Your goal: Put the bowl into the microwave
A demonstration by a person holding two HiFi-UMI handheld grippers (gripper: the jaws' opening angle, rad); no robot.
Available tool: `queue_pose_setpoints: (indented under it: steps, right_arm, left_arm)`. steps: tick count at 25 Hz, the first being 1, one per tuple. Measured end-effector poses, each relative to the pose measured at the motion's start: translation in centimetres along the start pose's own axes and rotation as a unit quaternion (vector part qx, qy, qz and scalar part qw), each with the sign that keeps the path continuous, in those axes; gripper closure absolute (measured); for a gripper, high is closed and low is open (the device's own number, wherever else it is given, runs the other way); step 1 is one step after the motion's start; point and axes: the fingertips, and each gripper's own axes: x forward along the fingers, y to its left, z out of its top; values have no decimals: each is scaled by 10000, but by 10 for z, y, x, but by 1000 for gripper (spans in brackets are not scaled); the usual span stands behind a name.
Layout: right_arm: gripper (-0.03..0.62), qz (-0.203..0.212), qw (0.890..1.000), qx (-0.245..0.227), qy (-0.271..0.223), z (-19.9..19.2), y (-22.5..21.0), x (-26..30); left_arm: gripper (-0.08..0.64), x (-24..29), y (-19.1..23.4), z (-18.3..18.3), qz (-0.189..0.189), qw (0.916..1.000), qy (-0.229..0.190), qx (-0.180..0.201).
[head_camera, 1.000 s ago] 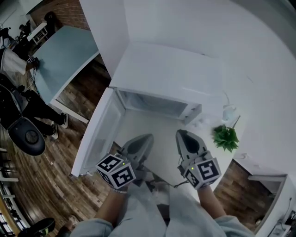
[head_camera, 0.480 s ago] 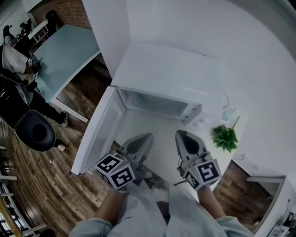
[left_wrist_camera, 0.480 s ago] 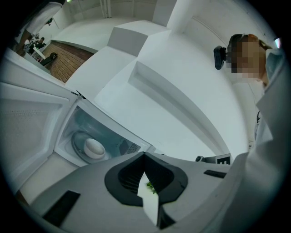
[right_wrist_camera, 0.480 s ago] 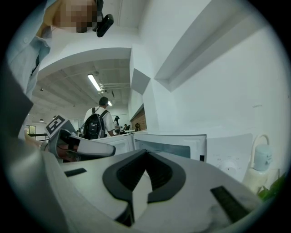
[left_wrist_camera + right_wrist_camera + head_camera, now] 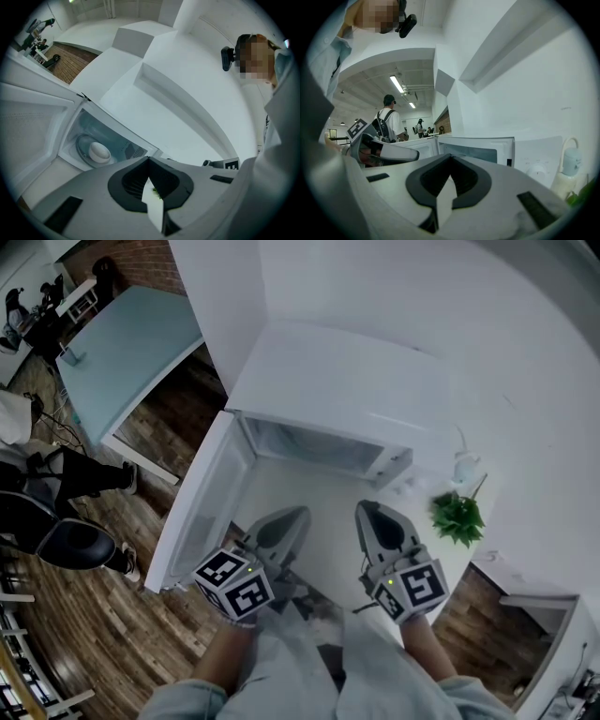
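Head view looks steeply down; both gripper views face the open microwave [image 5: 337,381] nearby.

light: bright, even, overhead | edges: fisheye-warped, dark vignette | focus: soft

The white counter [image 5: 311,501] carries the microwave [image 5: 337,385] (door open), a small plant [image 5: 457,518] and a bottle [image 5: 463,468].

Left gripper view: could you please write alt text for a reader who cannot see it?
A white bowl sits on the glass turntable inside an open microwave, whose door stands swung out at the left. In the foreground the left tool shows its grey jaws shut, with nothing between them.
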Motion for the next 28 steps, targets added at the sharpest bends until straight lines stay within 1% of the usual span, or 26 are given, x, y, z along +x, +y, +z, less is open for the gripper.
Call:
queue_pose_setpoints:
  steps: [4, 7, 10, 15, 28]
  right_arm:
    - [593, -18, 10000, -11, 1, 0, 0, 1]
    - [592, -28, 10000, 37, 18, 0, 0, 2]
    - [594, 8, 10000, -14, 31, -1, 1, 3]
    - [594, 48, 10000, -17, 54, -3, 3, 5]
    - [592, 80, 9999, 80, 123, -7, 1, 4]
  left_arm:
    - [561, 1, 2, -2, -22, 10000, 27, -55]
    - [561, 1, 2, -3, 1, 10000, 61, -43]
    - [561, 0, 2, -3, 21, 9999, 83, -54]
    - [561, 0, 3, -5, 3, 10000, 75, -8]
    - [561, 4, -3, -6, -73, 9999, 94, -31]
